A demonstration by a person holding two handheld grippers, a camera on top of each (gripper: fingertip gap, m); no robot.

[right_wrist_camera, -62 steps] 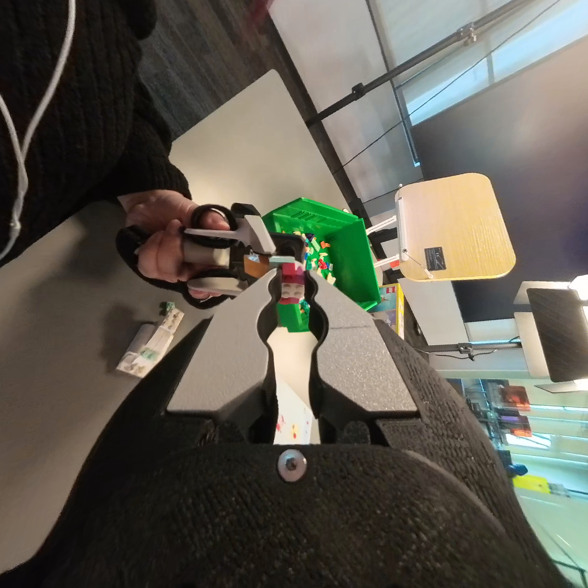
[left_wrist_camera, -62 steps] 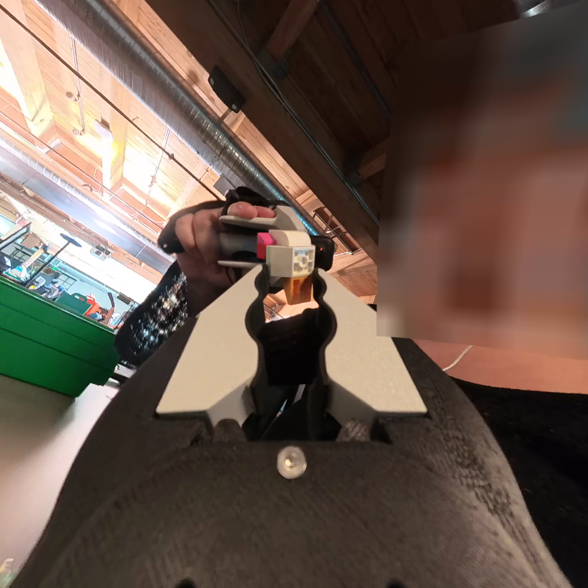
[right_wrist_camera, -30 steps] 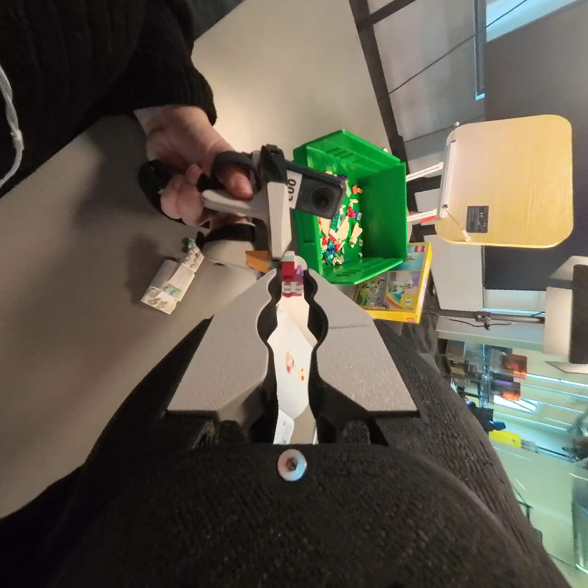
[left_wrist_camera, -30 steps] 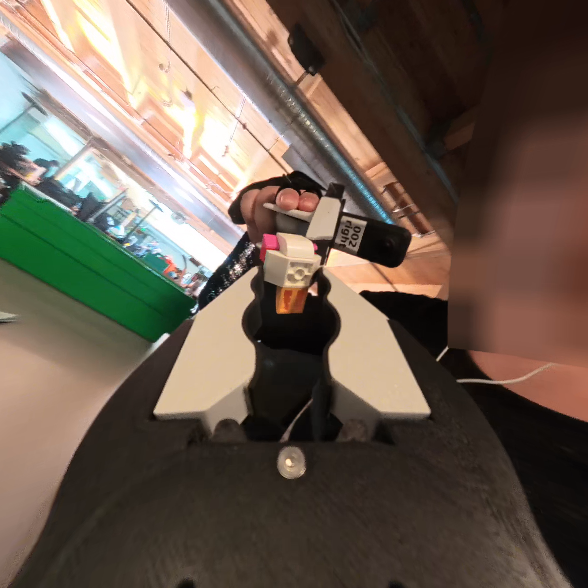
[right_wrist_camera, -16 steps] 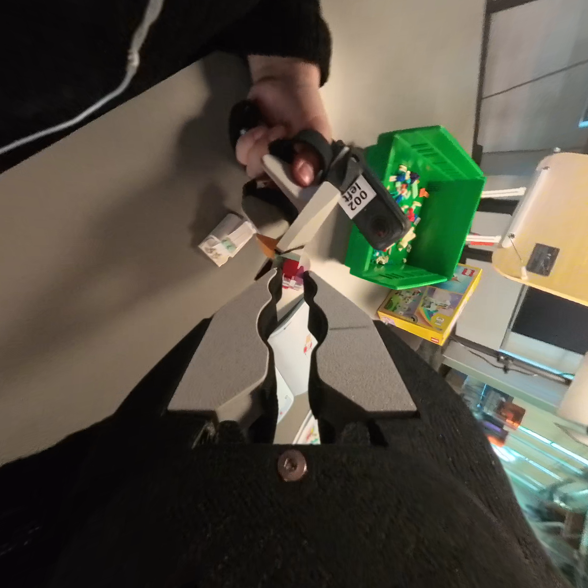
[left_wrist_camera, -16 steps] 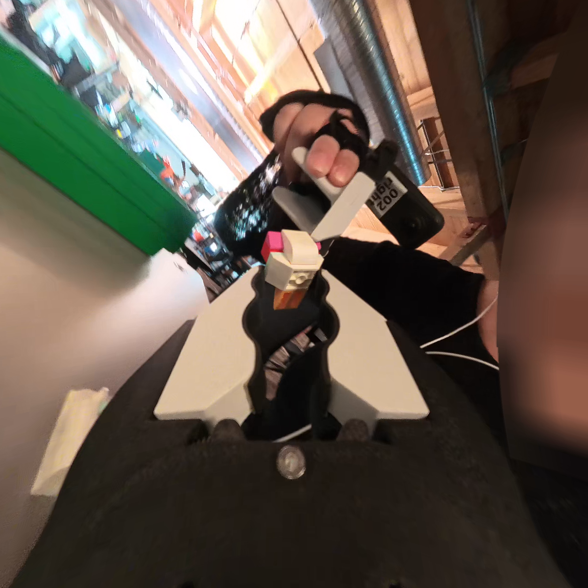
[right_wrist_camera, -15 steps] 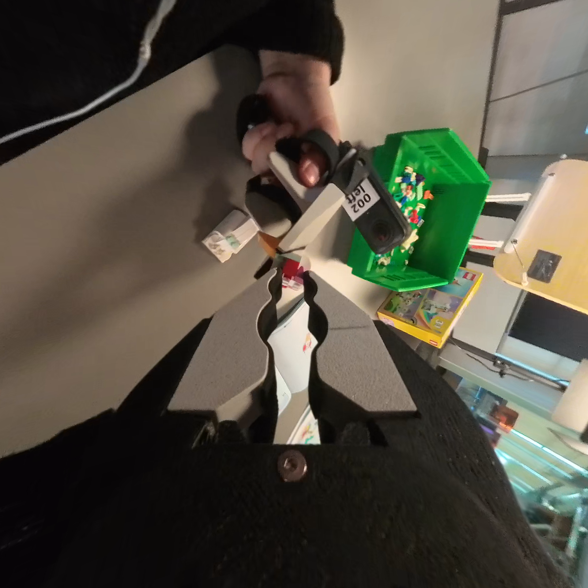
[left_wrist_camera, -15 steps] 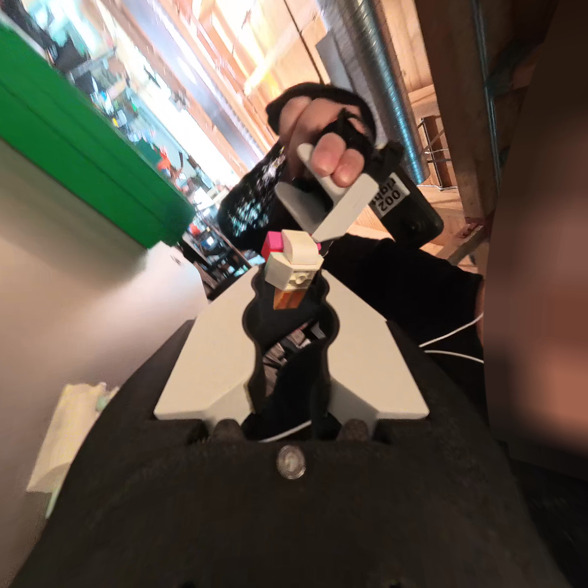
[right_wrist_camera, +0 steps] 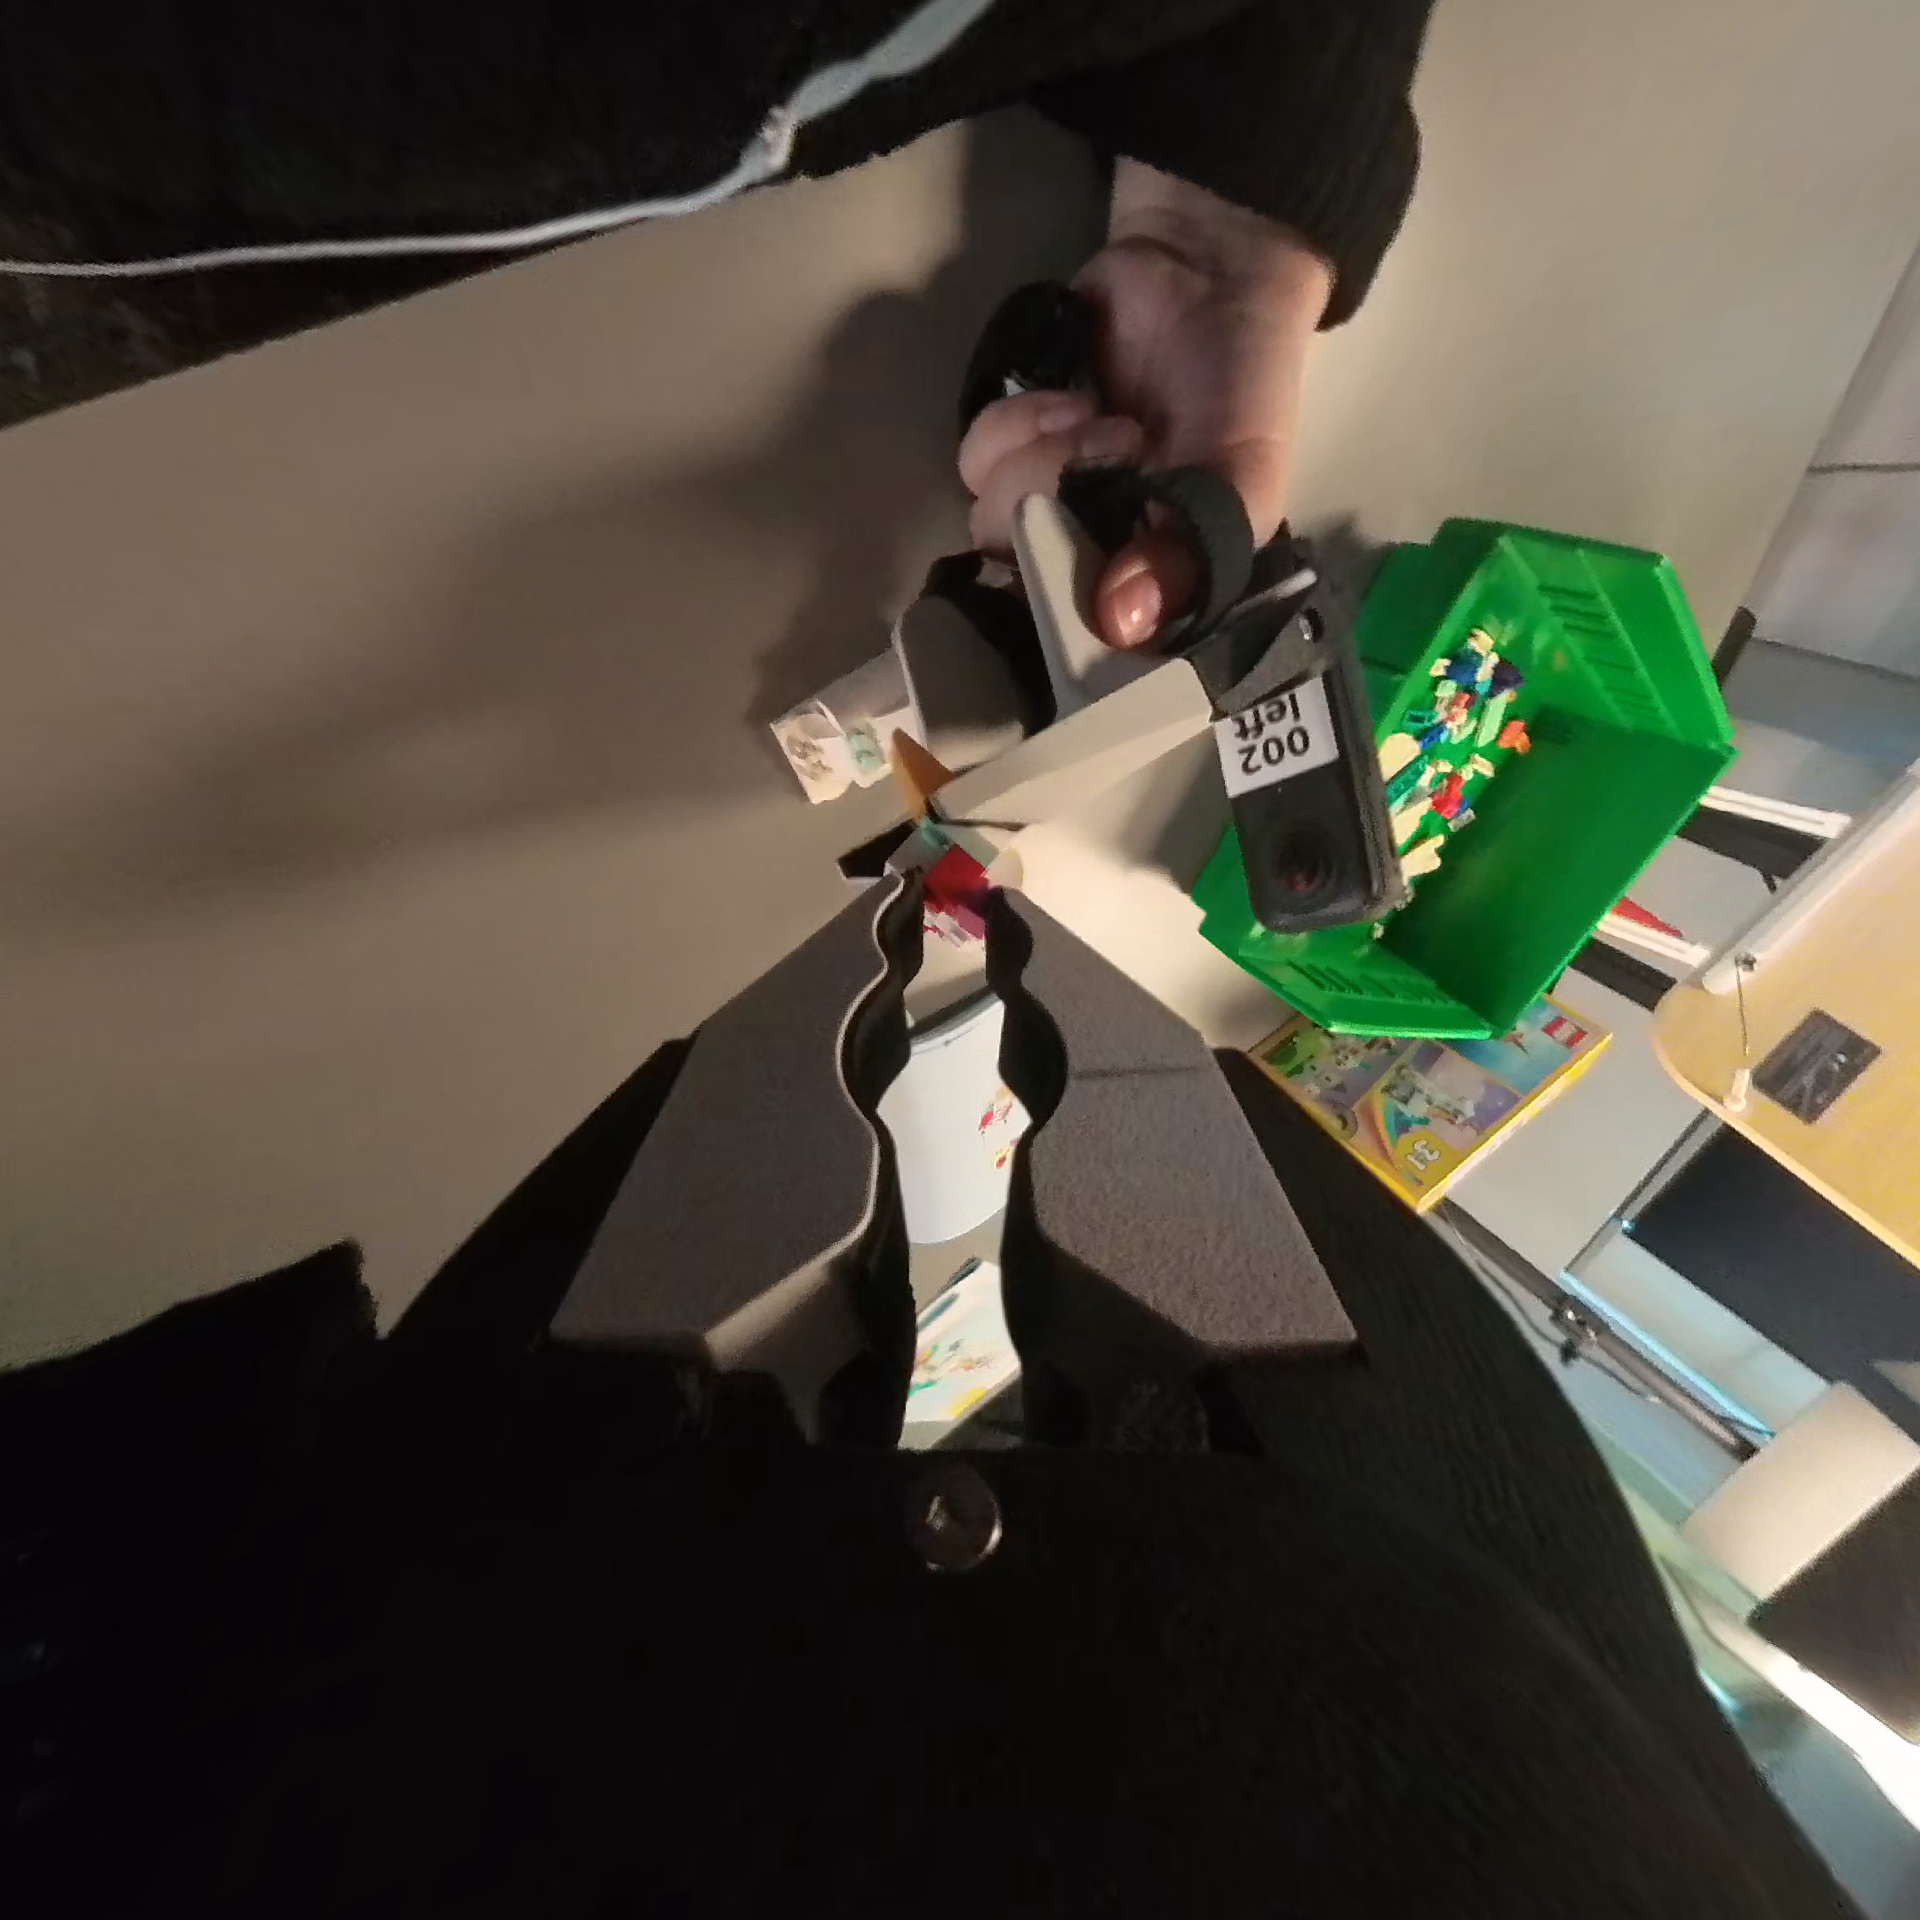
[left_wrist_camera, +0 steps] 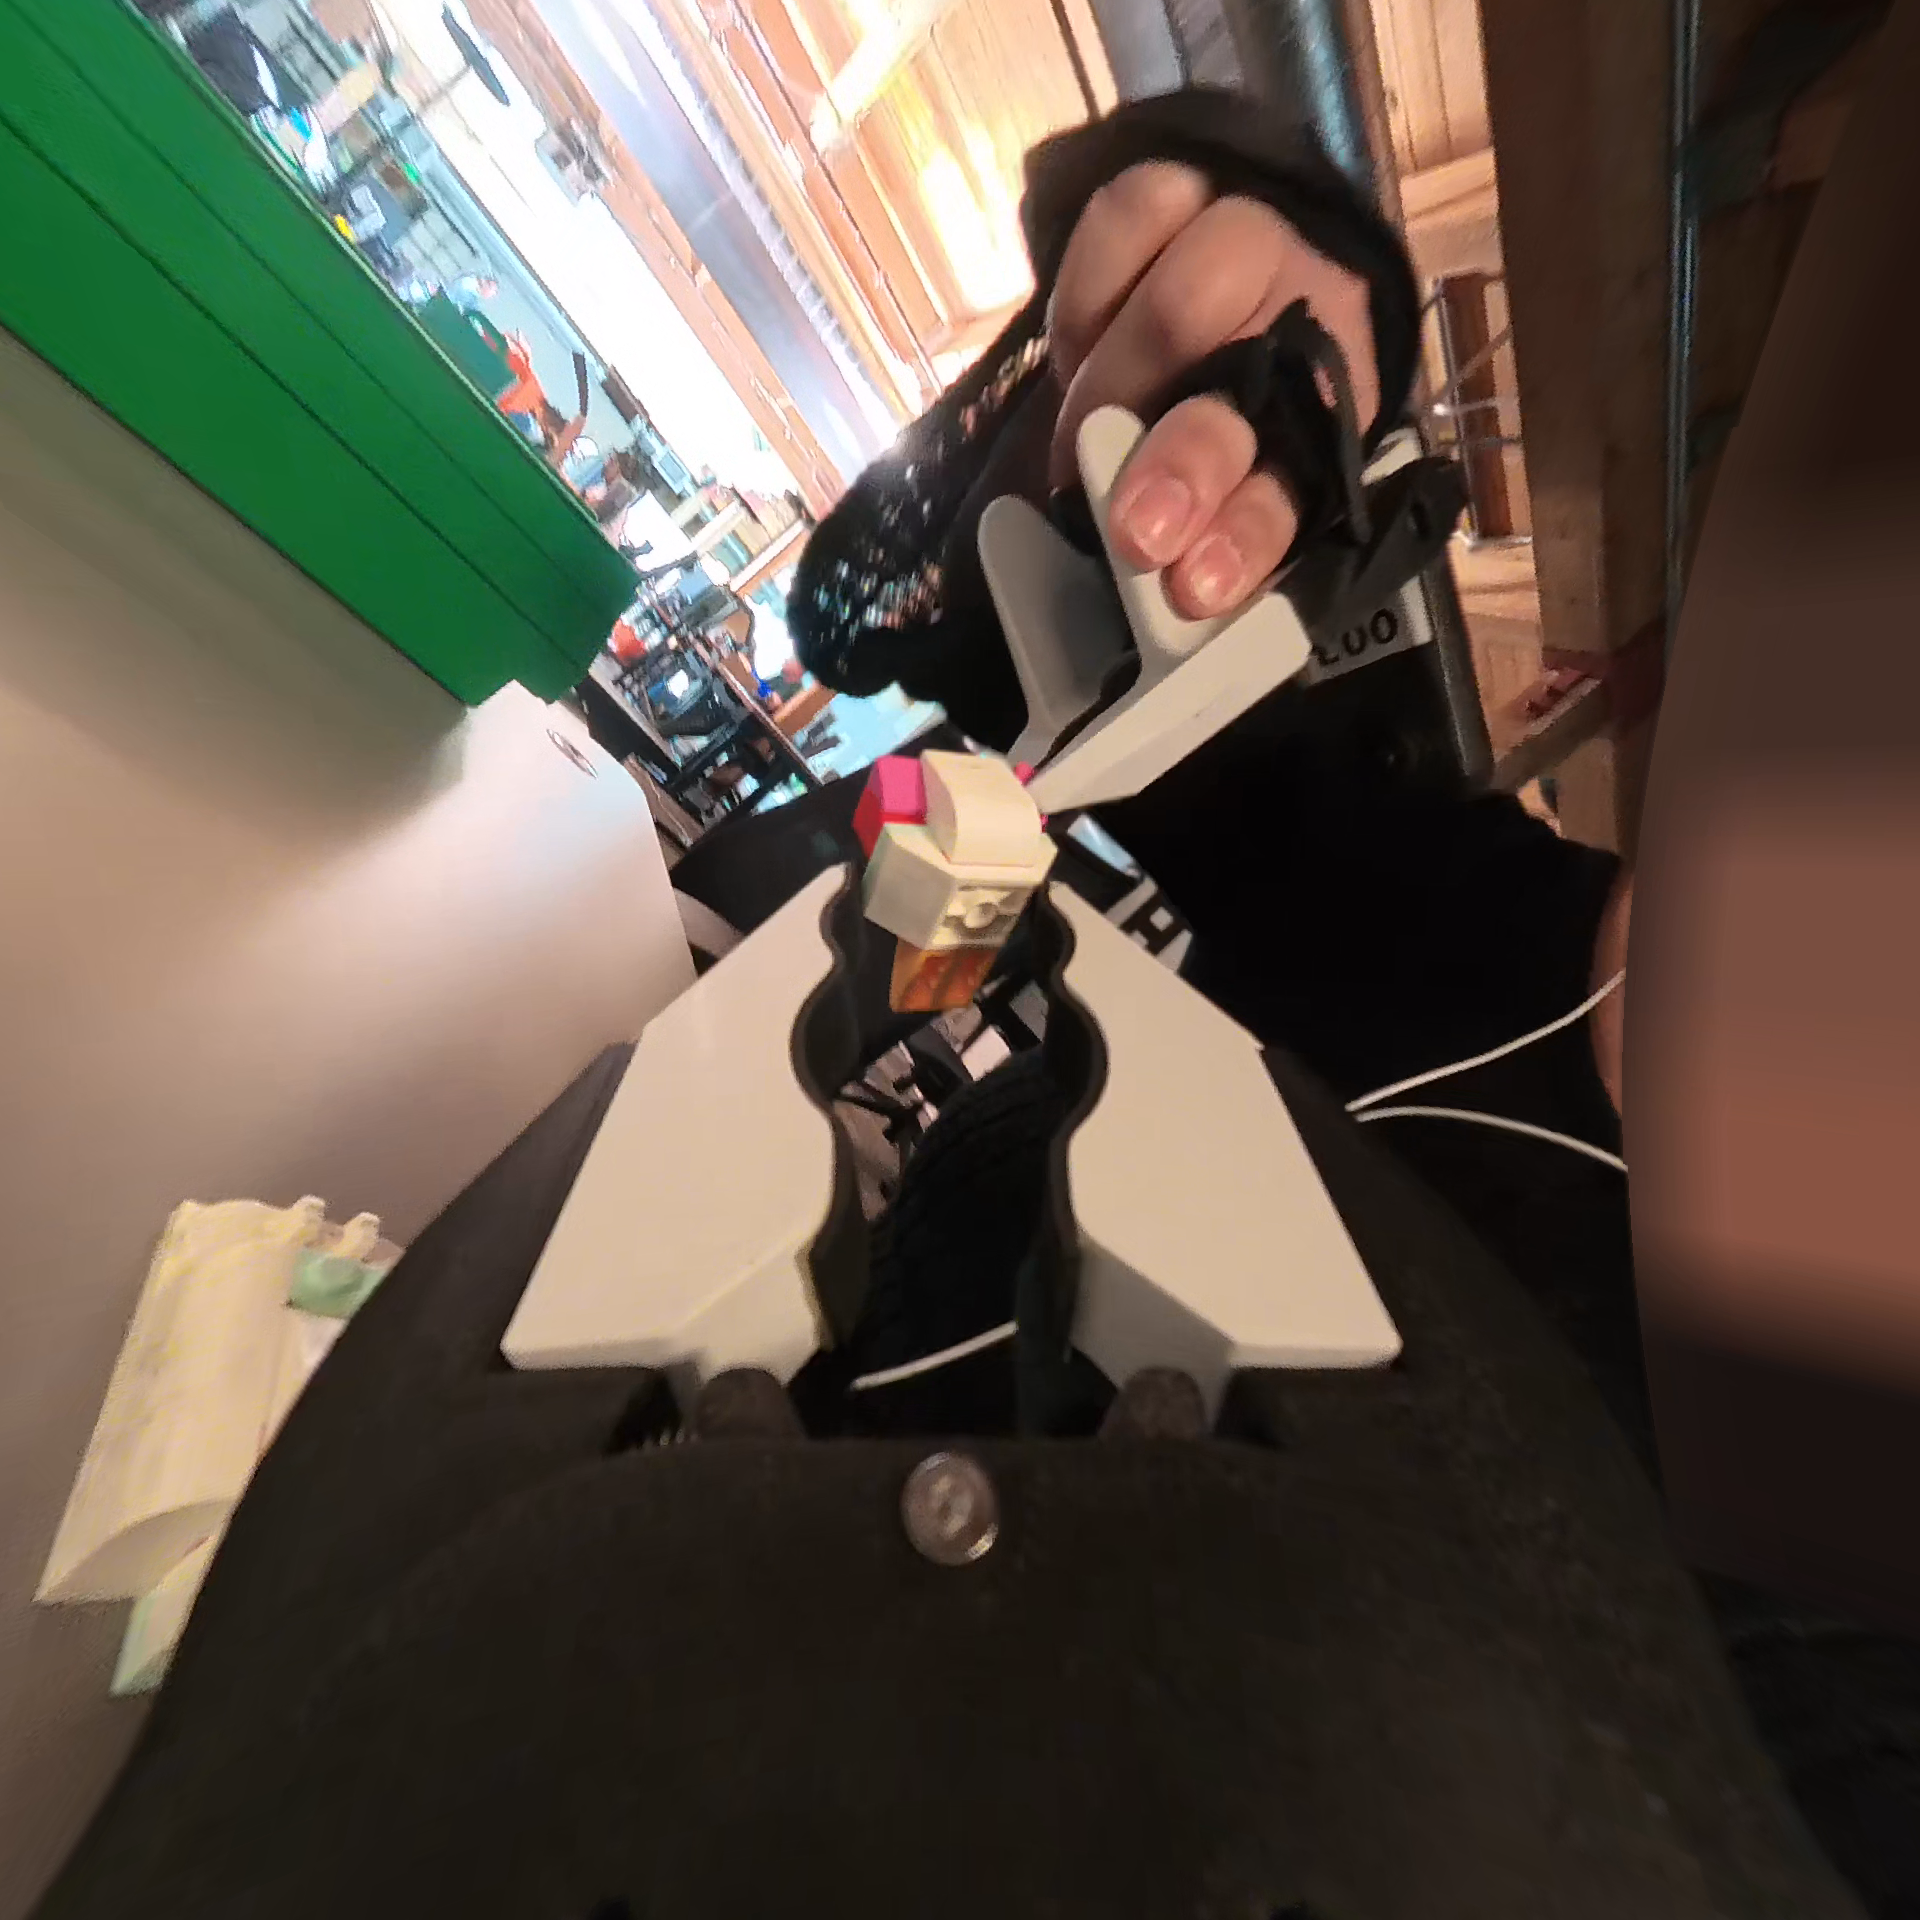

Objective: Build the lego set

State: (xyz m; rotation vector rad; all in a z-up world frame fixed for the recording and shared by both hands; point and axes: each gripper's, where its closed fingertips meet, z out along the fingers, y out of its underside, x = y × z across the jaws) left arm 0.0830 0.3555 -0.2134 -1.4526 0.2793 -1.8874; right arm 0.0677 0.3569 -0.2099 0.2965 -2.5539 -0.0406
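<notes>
A small lego assembly [left_wrist_camera: 956,862] of white bricks, a clear orange piece and a pink piece is held in the air between both grippers. My left gripper [left_wrist_camera: 951,920] is shut on its orange and white end. My right gripper [left_wrist_camera: 1034,795] reaches in from the upper right and touches its pink end. In the right wrist view my right gripper [right_wrist_camera: 945,899] is shut on the red and pink part of the assembly [right_wrist_camera: 951,883]. The left gripper [right_wrist_camera: 940,821] meets it from above, with the orange tip showing beside it.
A green bin [right_wrist_camera: 1579,831] with several loose bricks stands on the grey table [right_wrist_camera: 364,727], with its side also in the left view [left_wrist_camera: 260,364]. A yellow lego box [right_wrist_camera: 1423,1091], an instruction booklet [right_wrist_camera: 956,1340] and a small white bag [left_wrist_camera: 177,1403] lie nearby.
Both grippers have swung together, keeping hold of the assembly. The left view now tilts down toward the table and the white bag. The right view has rotated toward the bin.
</notes>
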